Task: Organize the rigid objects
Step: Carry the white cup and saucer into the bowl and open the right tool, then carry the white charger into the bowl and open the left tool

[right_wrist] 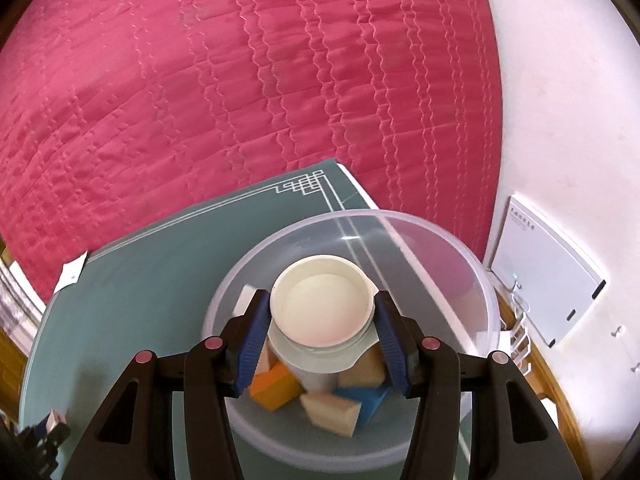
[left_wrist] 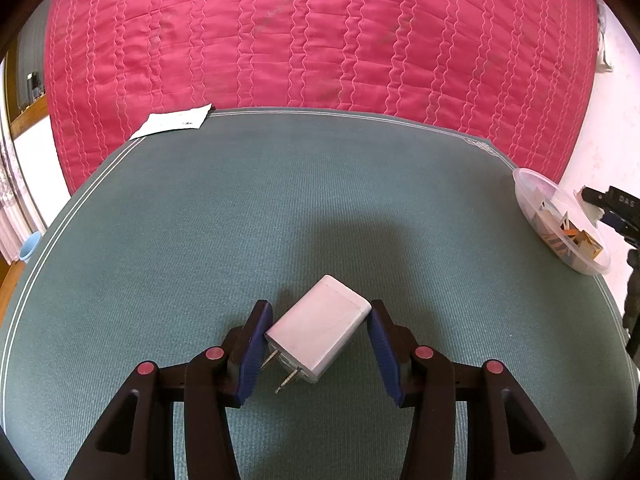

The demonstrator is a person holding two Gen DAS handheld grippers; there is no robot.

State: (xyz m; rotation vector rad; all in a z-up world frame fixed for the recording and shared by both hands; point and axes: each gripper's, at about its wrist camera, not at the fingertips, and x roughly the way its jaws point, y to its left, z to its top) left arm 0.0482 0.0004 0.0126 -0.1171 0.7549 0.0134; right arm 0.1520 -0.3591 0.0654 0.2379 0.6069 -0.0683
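A white charger plug with two metal prongs lies on the green mat. My left gripper stands around it, jaws touching its corners. In the right wrist view my right gripper is shut on a white round cup, held over the clear plastic bowl. The bowl holds orange, blue and tan blocks. The bowl also shows at the right edge of the left wrist view, with the right gripper beside it.
The mat lies on a red quilted bed cover. A white paper lies at the mat's far left corner. A white flat box leans by the wall on the right.
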